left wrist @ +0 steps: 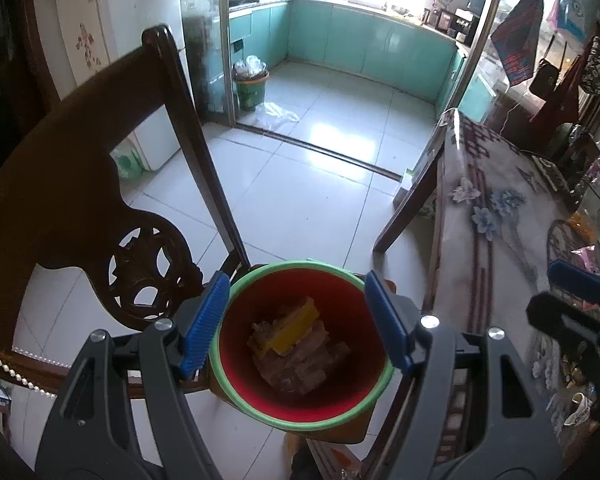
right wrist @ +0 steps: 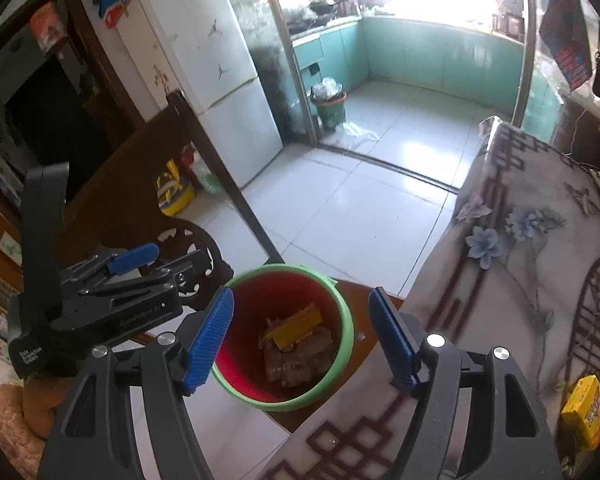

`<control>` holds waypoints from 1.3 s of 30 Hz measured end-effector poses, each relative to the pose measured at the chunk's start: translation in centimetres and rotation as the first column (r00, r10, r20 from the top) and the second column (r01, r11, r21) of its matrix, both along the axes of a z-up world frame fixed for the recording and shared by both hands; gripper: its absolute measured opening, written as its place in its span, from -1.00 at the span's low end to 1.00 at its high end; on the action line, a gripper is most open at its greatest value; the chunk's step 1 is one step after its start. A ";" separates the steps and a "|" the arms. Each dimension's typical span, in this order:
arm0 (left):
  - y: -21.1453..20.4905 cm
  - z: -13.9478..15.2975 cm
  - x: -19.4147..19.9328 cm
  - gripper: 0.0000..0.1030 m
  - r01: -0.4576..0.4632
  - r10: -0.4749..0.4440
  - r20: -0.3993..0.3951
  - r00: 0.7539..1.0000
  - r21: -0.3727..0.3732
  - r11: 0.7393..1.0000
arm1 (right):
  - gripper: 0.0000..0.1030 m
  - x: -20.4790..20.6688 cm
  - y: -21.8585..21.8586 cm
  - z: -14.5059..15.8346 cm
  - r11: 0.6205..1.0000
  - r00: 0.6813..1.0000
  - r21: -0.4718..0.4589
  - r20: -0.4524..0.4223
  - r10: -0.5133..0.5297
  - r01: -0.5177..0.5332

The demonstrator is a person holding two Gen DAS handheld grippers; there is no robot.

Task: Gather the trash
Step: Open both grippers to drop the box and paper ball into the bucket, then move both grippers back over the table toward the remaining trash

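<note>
Both claws, the left claw [left wrist: 296, 322] and right claw [right wrist: 302, 338], are held wide and empty above the red bin [left wrist: 300, 344], so the yellow wrapper [left wrist: 296, 330] is seen lying inside, below them.

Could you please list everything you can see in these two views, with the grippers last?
bin: one, red inside with green rim, on a chair seat beside the table
trash: a brownish heap with a yellow piece on top, inside the bin
chair: one, dark carved wood, left of the bin
table: one, floral cloth, right side
box: one, yellow, on the table
fridge: one, white, by the kitchen doorway
bucket: one, green, on the kitchen floor
left gripper: blue pads, open above the bin
right gripper: blue pads, open above the bin
</note>
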State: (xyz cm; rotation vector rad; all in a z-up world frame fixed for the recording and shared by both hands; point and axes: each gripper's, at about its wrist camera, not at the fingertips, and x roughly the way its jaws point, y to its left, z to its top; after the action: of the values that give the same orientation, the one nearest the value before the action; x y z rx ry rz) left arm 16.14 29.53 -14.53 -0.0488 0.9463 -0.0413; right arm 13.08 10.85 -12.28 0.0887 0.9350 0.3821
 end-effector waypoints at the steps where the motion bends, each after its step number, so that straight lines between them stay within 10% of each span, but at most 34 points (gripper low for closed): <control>1: -0.2 0.2 -0.2 0.31 0.003 -0.003 0.005 1.000 -0.001 1.000 | 0.35 -0.3 -0.4 0.2 1.000 1.000 0.001 0.007 -0.006 0.006; 15: -7.6 1.9 -3.9 0.41 0.102 -0.100 0.053 0.994 -0.034 0.994 | 0.60 -5.3 -8.1 1.0 0.993 0.993 0.005 0.035 -0.114 0.114; 39: -33.6 -0.4 -14.5 0.51 0.289 -0.298 -0.044 0.954 -0.144 0.946 | 0.64 -14.2 -41.2 -2.6 0.909 0.909 -0.090 -0.053 -0.413 0.408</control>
State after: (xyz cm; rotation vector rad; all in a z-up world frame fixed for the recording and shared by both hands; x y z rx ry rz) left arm 1.65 -4.07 -14.91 -0.0350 1.0087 -0.3829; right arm -1.14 -30.38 -14.89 0.2258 0.9721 -0.0499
